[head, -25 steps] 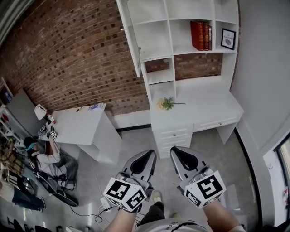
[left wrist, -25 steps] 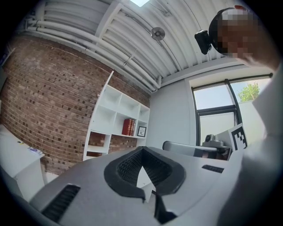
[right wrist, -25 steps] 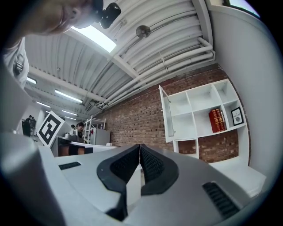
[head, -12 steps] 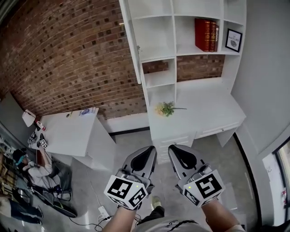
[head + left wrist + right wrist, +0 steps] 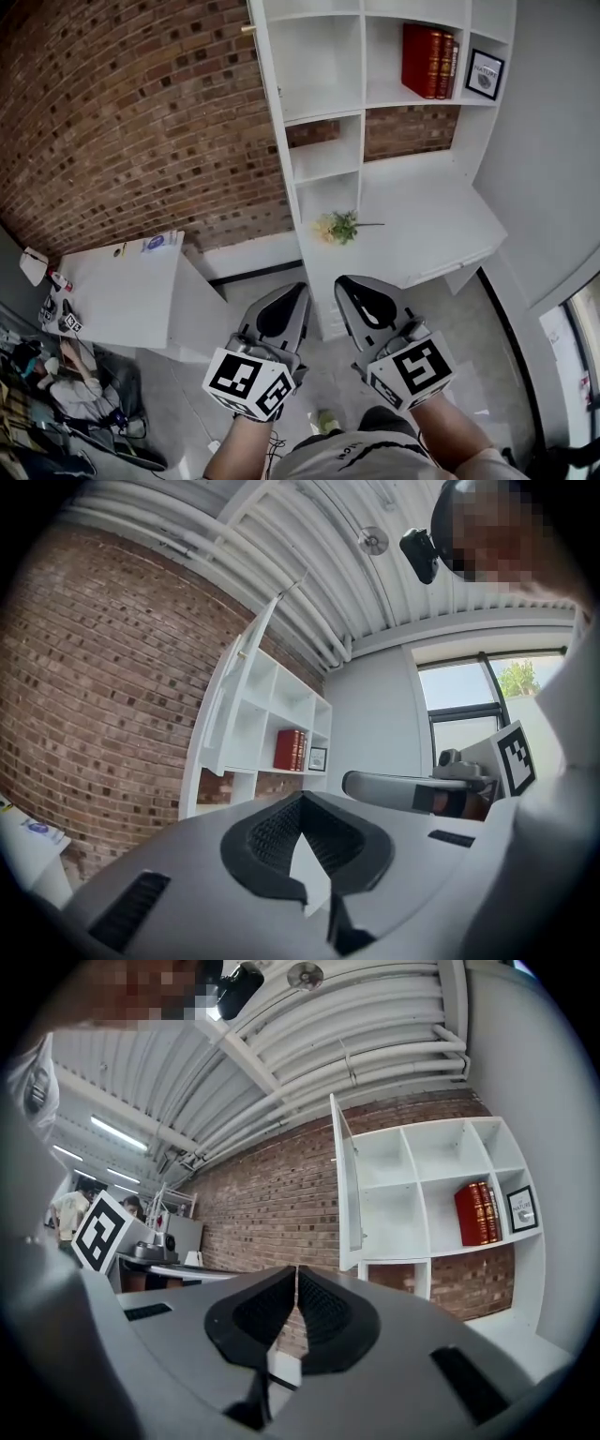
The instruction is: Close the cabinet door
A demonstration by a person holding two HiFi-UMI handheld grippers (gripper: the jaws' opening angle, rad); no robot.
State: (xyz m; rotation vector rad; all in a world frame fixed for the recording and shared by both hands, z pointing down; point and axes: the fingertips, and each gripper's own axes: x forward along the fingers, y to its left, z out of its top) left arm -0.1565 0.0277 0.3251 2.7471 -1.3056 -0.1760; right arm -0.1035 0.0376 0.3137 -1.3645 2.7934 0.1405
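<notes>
The white cabinet door (image 5: 266, 89) stands swung open at the left edge of the white shelf unit (image 5: 328, 103), seen edge-on in the head view. It also shows in the left gripper view as a door (image 5: 242, 667) and in the right gripper view as a door (image 5: 345, 1194). My left gripper (image 5: 302, 289) and right gripper (image 5: 339, 281) are held side by side, level, pointing at the unit and well short of it. Both are shut with nothing between the fingers, as shown by the left gripper (image 5: 302, 799) and the right gripper (image 5: 297, 1271).
Red books (image 5: 427, 58) and a framed picture (image 5: 485, 75) sit on the shelves. A white desk (image 5: 441, 220) below bears a small flower bunch (image 5: 336, 227). A white table (image 5: 117, 291) stands by the brick wall (image 5: 122, 122) at left. Grey floor lies beneath.
Both grippers have moved forward together toward the shelf unit, which now looks nearer and larger. The left table and the seated person have slid toward the picture's edge.
</notes>
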